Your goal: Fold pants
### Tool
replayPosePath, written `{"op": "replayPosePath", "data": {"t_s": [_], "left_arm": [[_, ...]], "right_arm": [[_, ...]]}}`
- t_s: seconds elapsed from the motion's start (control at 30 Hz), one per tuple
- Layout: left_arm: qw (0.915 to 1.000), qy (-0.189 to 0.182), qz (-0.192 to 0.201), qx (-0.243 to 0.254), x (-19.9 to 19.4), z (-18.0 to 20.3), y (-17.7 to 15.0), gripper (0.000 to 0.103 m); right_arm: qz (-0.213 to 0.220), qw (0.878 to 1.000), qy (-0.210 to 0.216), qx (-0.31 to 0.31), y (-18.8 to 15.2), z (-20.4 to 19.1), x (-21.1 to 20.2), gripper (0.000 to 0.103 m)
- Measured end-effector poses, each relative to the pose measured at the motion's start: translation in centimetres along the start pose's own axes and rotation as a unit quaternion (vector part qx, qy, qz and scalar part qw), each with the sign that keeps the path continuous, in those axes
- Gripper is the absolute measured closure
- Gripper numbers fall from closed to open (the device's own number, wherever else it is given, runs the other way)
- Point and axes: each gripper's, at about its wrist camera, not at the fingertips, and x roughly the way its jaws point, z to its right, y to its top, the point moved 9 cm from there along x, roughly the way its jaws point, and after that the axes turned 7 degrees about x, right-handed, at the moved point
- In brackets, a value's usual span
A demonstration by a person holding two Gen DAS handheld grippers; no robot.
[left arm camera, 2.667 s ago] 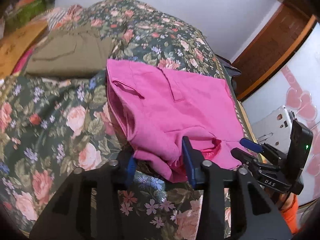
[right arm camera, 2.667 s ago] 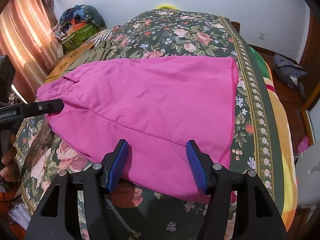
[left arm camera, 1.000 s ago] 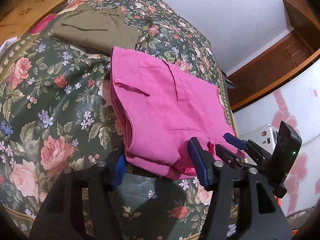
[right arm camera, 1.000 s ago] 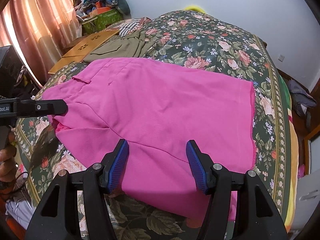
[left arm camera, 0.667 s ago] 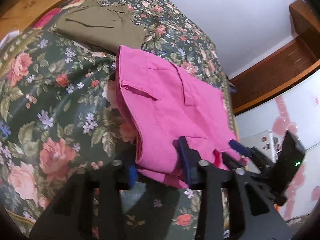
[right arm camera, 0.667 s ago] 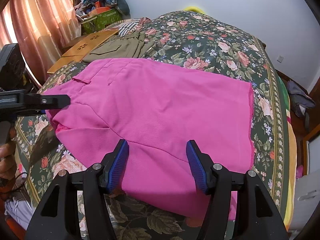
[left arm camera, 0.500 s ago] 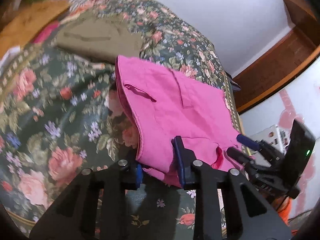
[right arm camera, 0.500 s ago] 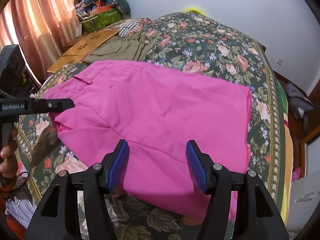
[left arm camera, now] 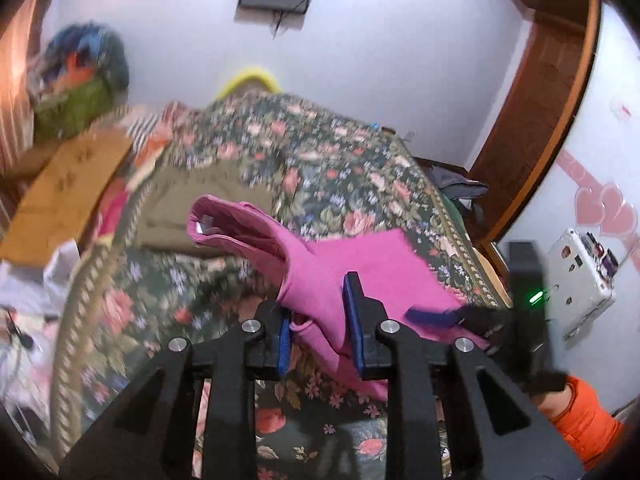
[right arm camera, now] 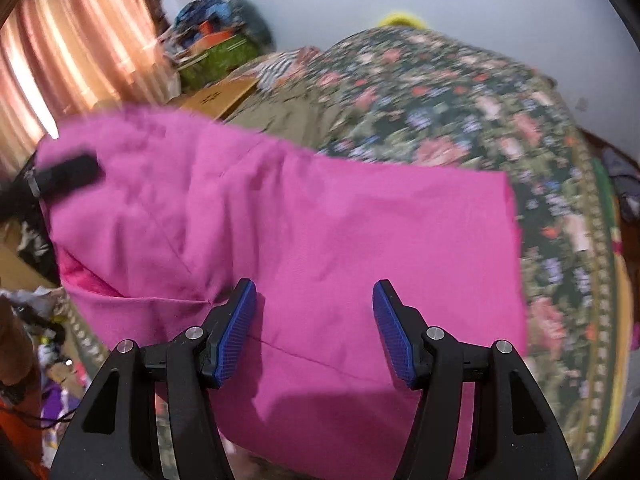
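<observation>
A: Pants point(left arm camera: 320, 300) first: where are they?
B: Pink, lower middle of the left wrist view, pinched between the left tool point(left arm camera: 318, 330); the waistband rises toward centre left, above the floral bed point(left arm camera: 340, 176)
A: And the right tool point(right arm camera: 314, 334)?
B: Spread wide at the bottom of its own view, fabric lying between the pads point(right arm camera: 236, 334), not clamped
A: Farther back?
B: Olive garment point(left arm camera: 200, 200), then a cardboard box point(left arm camera: 64, 188) at upper left

Both views motion-blurred, heavy fisheye bend, black corner vignette, backlit curtain point(right arm camera: 76, 52) glows, soft indoor light, faint shadows.
</observation>
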Motion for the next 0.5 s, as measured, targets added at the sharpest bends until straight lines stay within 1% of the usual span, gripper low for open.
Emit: {"op": "replayPosePath", "data": {"t_s": [0.03, 0.1, 0.17, 0.23, 0.37, 0.5], "left_arm": [[1.0000, 0.000, 0.004, 0.009, -0.3, 0.3, 0.3, 0.083], [0.9997, -0.008, 0.006, 0.022, -0.5, 1.2, 0.6, 0.084], [0.9994, -0.015, 0.004, 0.032, -0.4, 2.0, 0.5, 0.084], [0.9988, -0.013, -0.001, 0.047, 0.0, 2.8, 0.3, 0.085], [0.9973, -0.009, -0.008, 0.072, 0.5, 4.1, 0.0, 0.085], [0.9957, -0.014, -0.012, 0.091, 0.7, 5.3, 0.2, 0.085]], "right_arm": [[-0.007, 1.000, 0.007, -0.005, -0.3, -0.6, 0.3, 0.046], [-0.023, 0.999, 0.025, -0.015, -1.0, -2.1, 1.0, 0.046], [-0.027, 0.999, 0.023, -0.032, -1.4, -3.1, 1.4, 0.046], [-0.029, 0.998, 0.017, -0.050, -1.5, -3.6, 1.3, 0.046], [-0.022, 0.999, 0.033, -0.027, -1.7, -2.6, -0.4, 0.046], [0.010, 1.000, 0.017, -0.002, -2.3, -0.3, -3.7, 0.046]]}}
